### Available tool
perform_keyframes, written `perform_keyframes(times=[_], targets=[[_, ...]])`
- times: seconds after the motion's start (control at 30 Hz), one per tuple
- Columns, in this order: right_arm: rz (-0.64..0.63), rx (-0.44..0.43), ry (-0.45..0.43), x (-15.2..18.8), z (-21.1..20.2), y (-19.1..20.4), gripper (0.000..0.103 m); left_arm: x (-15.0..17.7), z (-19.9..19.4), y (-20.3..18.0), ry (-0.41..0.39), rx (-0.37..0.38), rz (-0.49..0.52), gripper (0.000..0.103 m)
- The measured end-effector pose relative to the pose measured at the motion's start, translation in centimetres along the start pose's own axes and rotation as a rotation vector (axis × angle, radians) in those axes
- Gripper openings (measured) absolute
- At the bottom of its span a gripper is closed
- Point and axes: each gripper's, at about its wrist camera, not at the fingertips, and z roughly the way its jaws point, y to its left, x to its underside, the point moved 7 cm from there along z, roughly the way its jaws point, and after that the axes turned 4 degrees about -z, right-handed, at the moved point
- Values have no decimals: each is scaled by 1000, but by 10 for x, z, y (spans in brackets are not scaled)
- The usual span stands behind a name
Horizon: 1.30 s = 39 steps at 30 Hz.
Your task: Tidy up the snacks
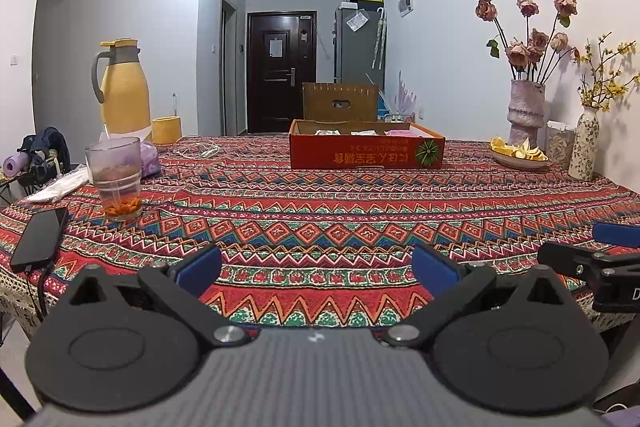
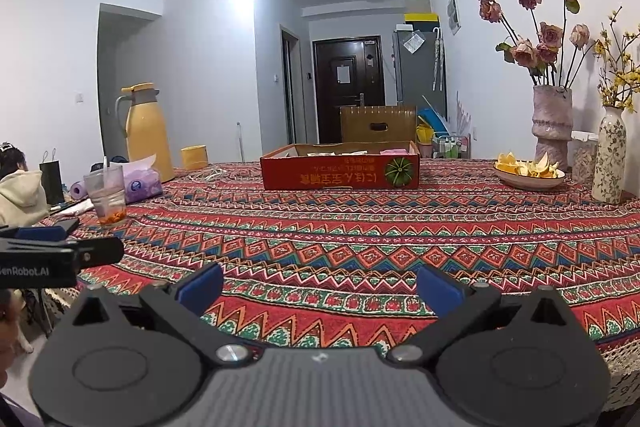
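A shallow red cardboard box [image 1: 366,151] with several flat snack packets inside stands at the far middle of the patterned table; it also shows in the right wrist view [image 2: 340,171]. The packets are only partly seen over the rim. My left gripper [image 1: 316,269] is open and empty, low over the near table edge. My right gripper [image 2: 320,287] is open and empty, also at the near edge. Each gripper shows at the side of the other's view: the right gripper [image 1: 592,255] and the left gripper [image 2: 60,247].
A glass [image 1: 115,177] with orange bits, a phone [image 1: 38,239], a yellow jug [image 1: 122,87] and tissues stand at the left. A bowl of peels [image 1: 518,153] and two flower vases [image 1: 526,113] stand at the right. A wooden crate [image 1: 340,103] is behind the box.
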Motion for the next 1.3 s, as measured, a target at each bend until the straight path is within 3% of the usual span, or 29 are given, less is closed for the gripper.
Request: perform_keyframes(times=[1.3], targets=[[-10, 12, -17, 1, -3, 1, 103, -5, -5, 1, -28, 9, 9, 103]])
